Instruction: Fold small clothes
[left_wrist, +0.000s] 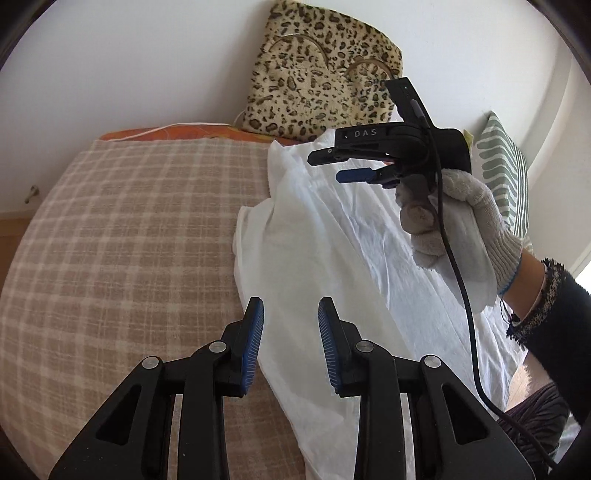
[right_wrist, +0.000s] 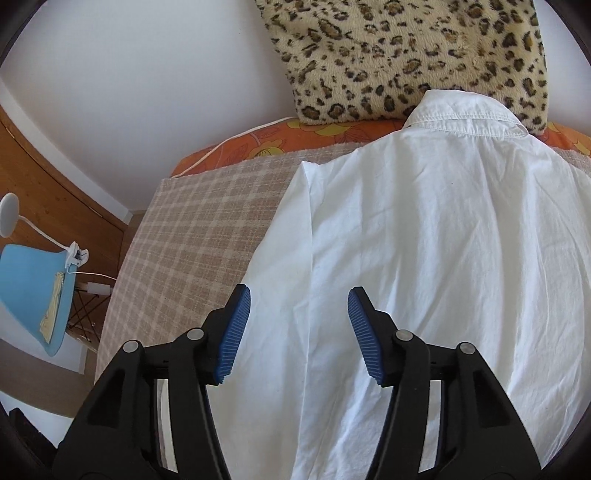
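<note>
— How did the white shirt (right_wrist: 424, 236) look?
— Back side up, creased, collar at twelve o'clock against the leopard cushion (right_wrist: 406, 55), on the checked bed cover (right_wrist: 192, 229).
— And the tools?
— The left tool (left_wrist: 291, 343) stood apart, empty, over the shirt's edge; the right tool (right_wrist: 299, 332) likewise gaped above the cloth.

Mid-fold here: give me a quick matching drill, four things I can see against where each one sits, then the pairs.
Things:
1. white collared cotton shirt
2. furry leopard-print cushion
3. beige checked blanket
4. round light-blue table

Places:
A. leaning against the wall
B. beside the bed, a white lamp clipped on
C. spread back-up on the blanket
D. covering the bed

Pairs: 1-C, 2-A, 3-D, 4-B
</note>
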